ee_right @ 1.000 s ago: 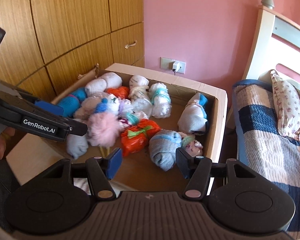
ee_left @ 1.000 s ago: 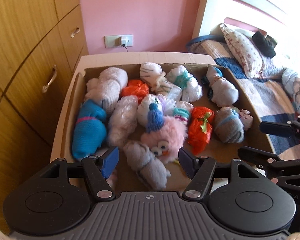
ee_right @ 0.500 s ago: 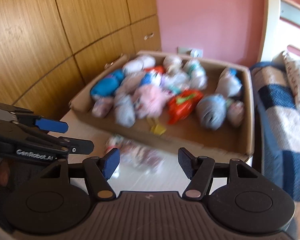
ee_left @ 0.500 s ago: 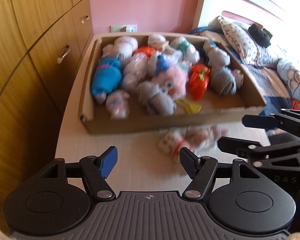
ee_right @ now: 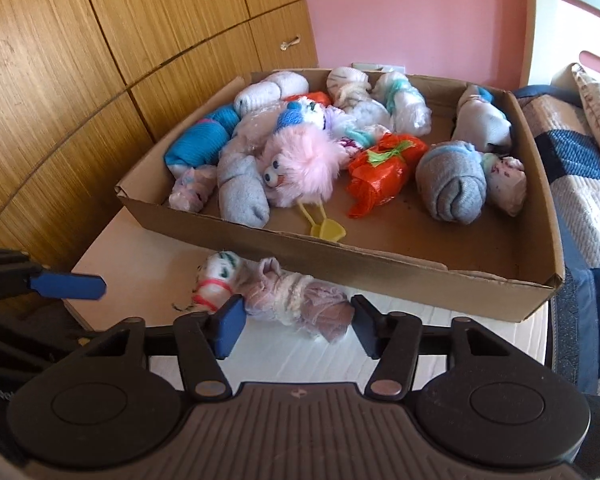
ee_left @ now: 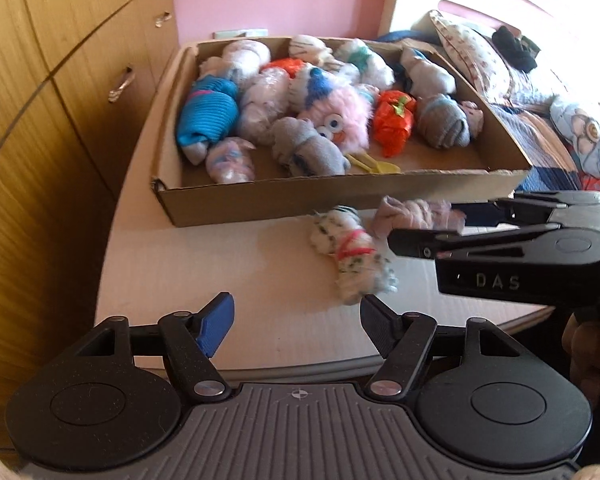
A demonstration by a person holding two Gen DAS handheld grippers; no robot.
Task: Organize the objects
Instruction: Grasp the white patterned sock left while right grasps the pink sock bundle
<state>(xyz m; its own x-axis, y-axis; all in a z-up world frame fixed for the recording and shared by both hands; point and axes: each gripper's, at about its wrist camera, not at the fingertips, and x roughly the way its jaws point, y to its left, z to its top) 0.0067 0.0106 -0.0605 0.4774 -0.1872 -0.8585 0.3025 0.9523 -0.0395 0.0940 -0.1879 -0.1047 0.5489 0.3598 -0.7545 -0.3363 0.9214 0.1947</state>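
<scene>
A cardboard box (ee_left: 340, 196) on the white table (ee_left: 220, 260) holds several rolled sock bundles and a pink furry toy (ee_left: 340, 114). Two bundles lie on the table before the box: a white spotted one with a red band (ee_left: 348, 248) and a lilac one (ee_right: 296, 300). My right gripper (ee_right: 296, 316) straddles the lilac bundle end to end. Its jaws are closing, and the pads sit just off the fabric. My left gripper (ee_left: 296, 312) stands open with nothing in it, low over the table. The white bundle lies just beyond its right fingertip.
Wooden cupboard doors (ee_left: 40, 120) with metal handles run close along the table's left side. A bed with a patchwork quilt and pillows (ee_left: 540, 100) lies to the right. The table's rounded front edge is near both grippers.
Both grippers pulled back from over the box and sank toward the table's front. The two loose bundles came into view, and the right jaws narrowed around the lilac one.
</scene>
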